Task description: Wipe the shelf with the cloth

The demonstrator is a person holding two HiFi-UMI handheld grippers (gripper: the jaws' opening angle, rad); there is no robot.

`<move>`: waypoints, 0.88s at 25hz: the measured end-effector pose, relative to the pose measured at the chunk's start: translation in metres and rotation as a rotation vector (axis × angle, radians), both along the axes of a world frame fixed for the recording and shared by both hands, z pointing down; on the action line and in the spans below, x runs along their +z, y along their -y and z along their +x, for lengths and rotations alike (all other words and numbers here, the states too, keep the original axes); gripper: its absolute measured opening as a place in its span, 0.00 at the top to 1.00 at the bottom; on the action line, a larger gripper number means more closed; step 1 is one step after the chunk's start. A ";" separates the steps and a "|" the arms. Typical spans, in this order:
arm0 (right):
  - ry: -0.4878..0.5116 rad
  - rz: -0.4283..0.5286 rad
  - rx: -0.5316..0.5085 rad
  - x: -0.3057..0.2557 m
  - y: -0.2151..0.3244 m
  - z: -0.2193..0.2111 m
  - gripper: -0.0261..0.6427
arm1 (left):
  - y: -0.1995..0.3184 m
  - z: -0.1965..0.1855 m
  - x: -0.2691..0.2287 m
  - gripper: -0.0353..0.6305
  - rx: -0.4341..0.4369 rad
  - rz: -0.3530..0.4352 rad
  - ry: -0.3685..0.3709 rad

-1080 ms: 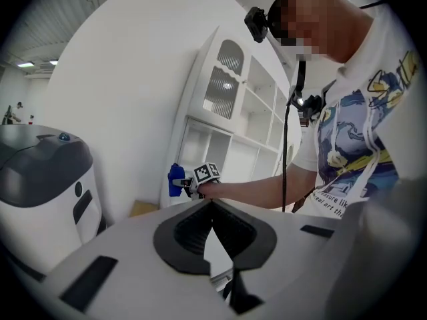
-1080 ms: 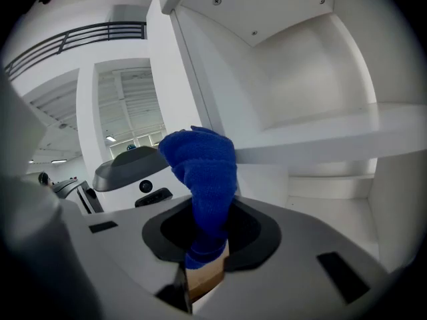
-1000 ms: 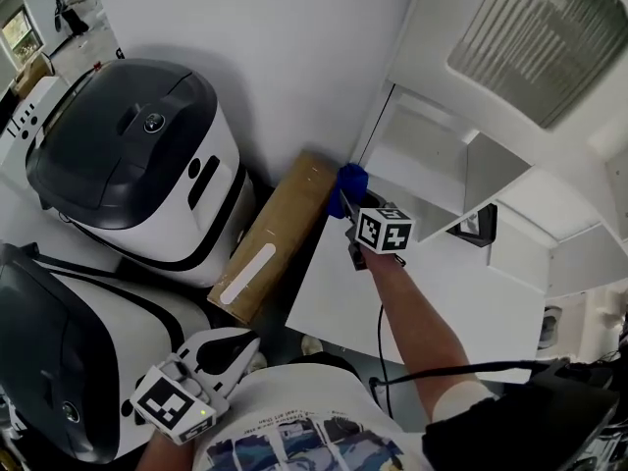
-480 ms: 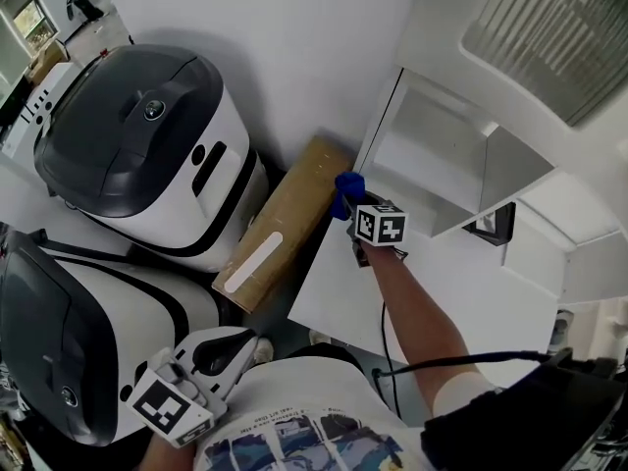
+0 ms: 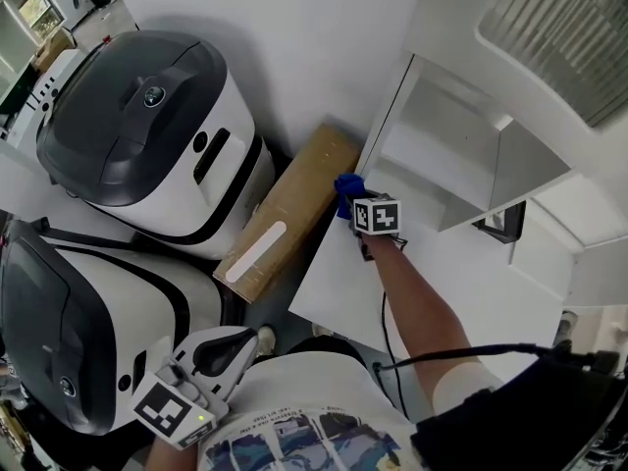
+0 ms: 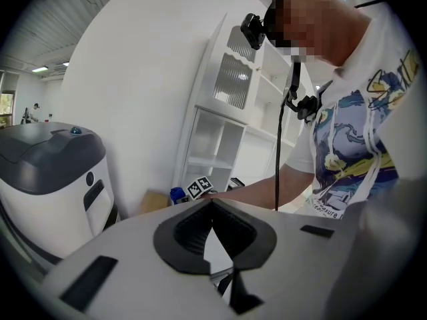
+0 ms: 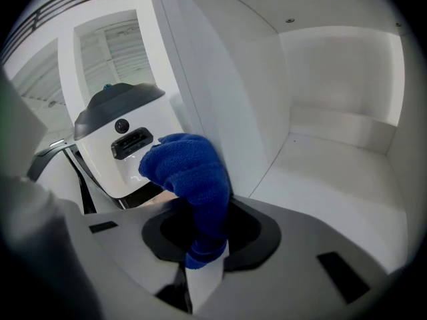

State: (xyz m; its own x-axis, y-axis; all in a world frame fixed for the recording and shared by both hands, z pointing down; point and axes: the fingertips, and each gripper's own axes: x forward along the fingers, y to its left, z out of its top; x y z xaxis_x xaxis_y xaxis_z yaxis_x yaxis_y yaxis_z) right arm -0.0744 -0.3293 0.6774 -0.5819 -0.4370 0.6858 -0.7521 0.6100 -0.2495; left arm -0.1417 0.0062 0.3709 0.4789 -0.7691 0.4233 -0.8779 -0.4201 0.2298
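Two tools show in the head view. Your right tool is stretched out ahead of you on a straight arm, with the blue cloth bunched at its tip. The cloth sits at the left front corner of the white shelf, by the upright side panel of an open compartment and just above the end of a brown box. Your left tool hangs low by your shirt, well apart from the shelf. Left of the box stands a white and dark machine, with a second machine nearer you.

Looking along your left tool, its jaws are pressed together with nothing between them. Beyond them you see the shelf and, small in the distance, the cloth.

Looking along your right tool, its jaws are clamped on the lower end of the cloth, which stands up in a thick fold. The cloth is just beside the side wall of the shelf, whose floor spreads out to the right; you cannot tell if cloth and wall touch. The machine shows behind.
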 end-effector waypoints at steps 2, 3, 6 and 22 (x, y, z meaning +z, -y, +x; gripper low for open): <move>-0.035 -0.004 -0.009 0.006 0.000 0.003 0.81 | 0.000 0.000 0.001 0.93 -0.005 -0.004 0.002; -0.051 -0.005 -0.012 0.009 -0.001 0.006 0.81 | 0.000 0.001 0.001 0.93 -0.007 -0.004 0.002; -0.091 -0.015 -0.008 0.018 -0.003 0.018 0.81 | 0.000 0.001 0.002 0.93 -0.006 -0.007 0.003; -0.175 -0.033 0.080 0.029 -0.009 0.112 0.81 | 0.019 0.040 0.000 0.93 0.118 0.010 -0.004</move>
State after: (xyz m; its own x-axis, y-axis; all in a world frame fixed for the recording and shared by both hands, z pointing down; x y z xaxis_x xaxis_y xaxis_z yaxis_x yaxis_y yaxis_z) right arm 0.0381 -0.3205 0.7059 -0.4168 -0.4526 0.7883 -0.8317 0.5398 -0.1299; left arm -0.1019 -0.0131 0.3705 0.5678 -0.7119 0.4133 -0.8215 -0.5225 0.2284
